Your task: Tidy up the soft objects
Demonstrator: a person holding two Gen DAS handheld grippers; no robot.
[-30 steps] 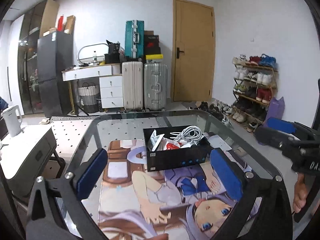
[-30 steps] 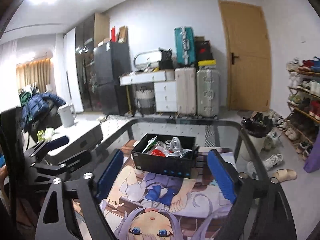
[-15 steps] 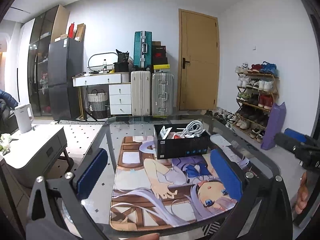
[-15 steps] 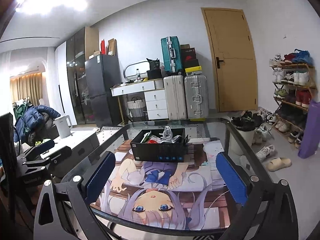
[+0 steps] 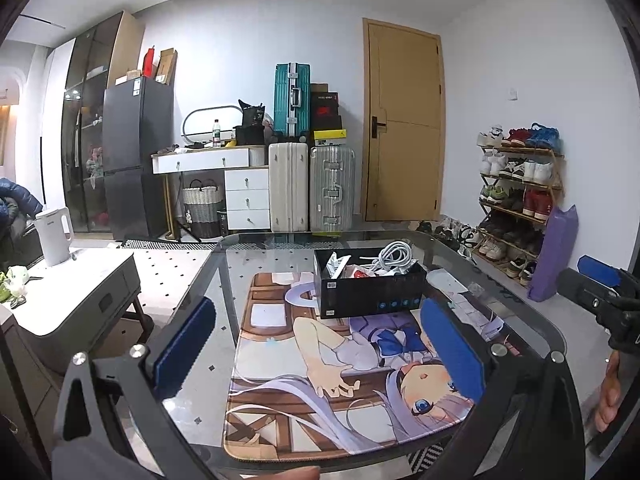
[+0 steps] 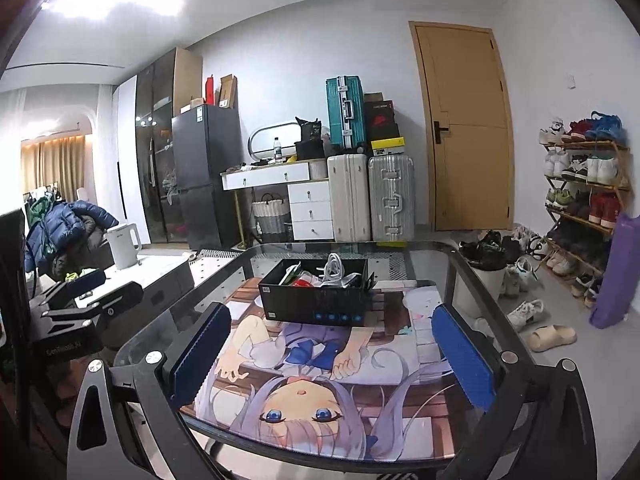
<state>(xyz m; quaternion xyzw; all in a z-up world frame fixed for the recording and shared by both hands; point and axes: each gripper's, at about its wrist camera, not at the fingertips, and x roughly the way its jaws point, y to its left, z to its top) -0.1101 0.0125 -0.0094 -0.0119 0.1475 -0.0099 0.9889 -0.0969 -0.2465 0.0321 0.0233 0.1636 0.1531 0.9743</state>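
A black open box [image 5: 370, 286] [image 6: 316, 298] sits on an anime-print mat [image 5: 320, 364] [image 6: 316, 384] on a glass table [image 5: 224, 264]. Inside it lie a coiled white cable [image 5: 394, 256] [image 6: 334, 266], a red item [image 5: 358, 274] and other small packets. My left gripper [image 5: 320, 344] is open and empty, held above the table's near edge, well short of the box. My right gripper [image 6: 328, 356] is open and empty, also back from the box. Each gripper shows at the edge of the other's view: the right one [image 5: 600, 296], the left one [image 6: 80, 308].
A low white side table [image 5: 68, 296] with a white kettle [image 5: 54, 234] stands left of the glass table. Suitcases [image 5: 312, 184], a drawer desk and a fridge line the back wall. A shoe rack [image 5: 520, 196] and a purple bag [image 5: 554, 256] stand to the right; loose shoes lie on the floor.
Both grippers have pulled back and risen away from the box, which now looks smaller and farther. Both stay open and empty.
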